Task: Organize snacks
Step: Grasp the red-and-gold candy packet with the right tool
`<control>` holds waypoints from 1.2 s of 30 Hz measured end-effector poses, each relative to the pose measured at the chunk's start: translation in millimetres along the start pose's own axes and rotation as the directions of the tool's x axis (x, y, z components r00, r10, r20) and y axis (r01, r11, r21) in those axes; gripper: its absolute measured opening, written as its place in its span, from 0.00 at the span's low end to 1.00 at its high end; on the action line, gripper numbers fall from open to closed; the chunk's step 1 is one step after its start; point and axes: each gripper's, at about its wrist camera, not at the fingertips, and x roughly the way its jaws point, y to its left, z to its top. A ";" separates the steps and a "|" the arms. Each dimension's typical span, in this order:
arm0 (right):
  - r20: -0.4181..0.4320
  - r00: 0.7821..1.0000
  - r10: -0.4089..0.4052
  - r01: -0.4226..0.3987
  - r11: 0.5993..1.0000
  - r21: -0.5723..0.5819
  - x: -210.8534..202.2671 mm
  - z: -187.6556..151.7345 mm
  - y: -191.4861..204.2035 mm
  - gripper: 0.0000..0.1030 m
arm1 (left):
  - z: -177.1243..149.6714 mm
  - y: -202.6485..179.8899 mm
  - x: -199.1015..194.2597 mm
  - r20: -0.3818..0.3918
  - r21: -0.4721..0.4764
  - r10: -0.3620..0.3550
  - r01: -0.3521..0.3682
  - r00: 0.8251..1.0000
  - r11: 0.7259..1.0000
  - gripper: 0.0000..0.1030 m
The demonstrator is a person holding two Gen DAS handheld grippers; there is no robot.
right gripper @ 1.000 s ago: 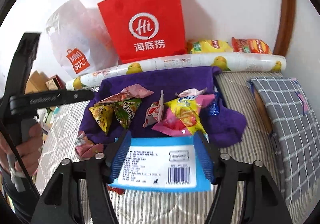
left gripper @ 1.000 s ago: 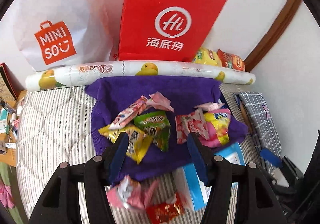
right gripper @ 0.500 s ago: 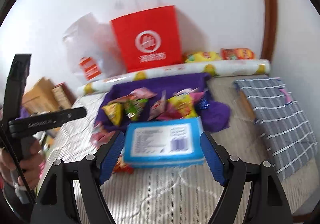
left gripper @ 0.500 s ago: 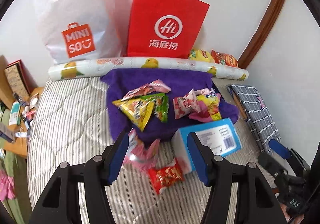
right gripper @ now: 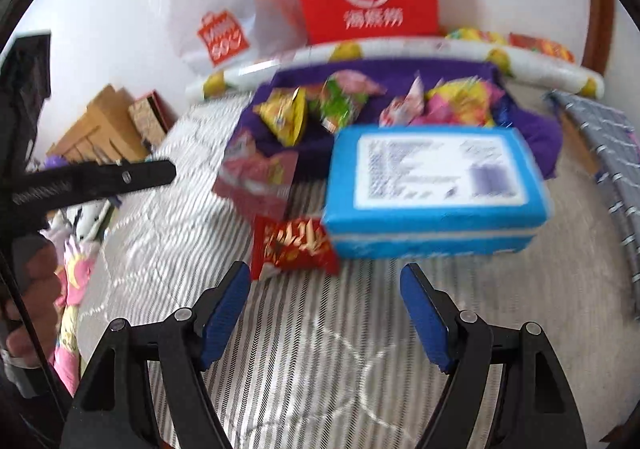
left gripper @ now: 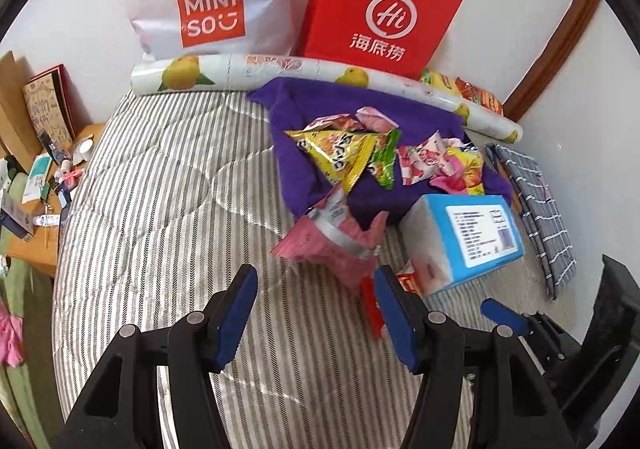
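Left gripper (left gripper: 316, 313) fingers spread, holding nothing, pink snack bag (left gripper: 332, 237) just ahead between them, right gripper (right gripper: 326, 313) also wide apart and bare, blue box (right gripper: 436, 189) and red snack packet (right gripper: 292, 245) just past its fingertips

on the striped quilted bed (left gripper: 168, 201) a purple cloth (left gripper: 304, 169) lies at 12 o'clock, carrying a heap of crinkly foil snack packets (left gripper: 352, 153). a blue-and-white rectangular tissue pack (left gripper: 468, 237) sits at the cloth's 5 o'clock edge, with a pink foil packet (left gripper: 332, 237) at its 9 o'clock and a small red packet (right gripper: 296, 245) touching its near corner. a fruit-printed paper roll (left gripper: 240, 71) lies behind the cloth, and a white plastic bag (left gripper: 212, 5) and a red paper bag (left gripper: 380, 9) stand behind the roll.
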 end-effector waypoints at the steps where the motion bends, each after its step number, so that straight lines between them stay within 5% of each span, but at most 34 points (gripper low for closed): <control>1: -0.010 1.000 -0.003 0.003 1.000 -0.005 5.2 -0.8 1.9 0.75 | 1.2 2.0 4.9 -0.009 0.000 0.000 0.000 1.000 1.000 0.57; 13: -0.069 0.997 0.033 -0.028 0.997 0.069 49.5 -0.4 9.3 0.75 | 1.4 12.5 43.0 -0.072 0.027 -0.081 0.083 0.994 0.996 0.57; 25: -0.053 0.997 -0.053 0.057 0.996 0.073 63.6 3.4 24.0 0.79 | -0.1 32.5 59.9 -0.105 -0.015 -0.124 0.123 0.987 0.992 0.57; 36: -0.043 0.997 -0.058 0.061 0.995 0.076 53.2 0.5 26.0 0.41 | -2.7 37.5 54.6 -0.093 -0.024 -0.127 0.125 0.988 0.992 0.57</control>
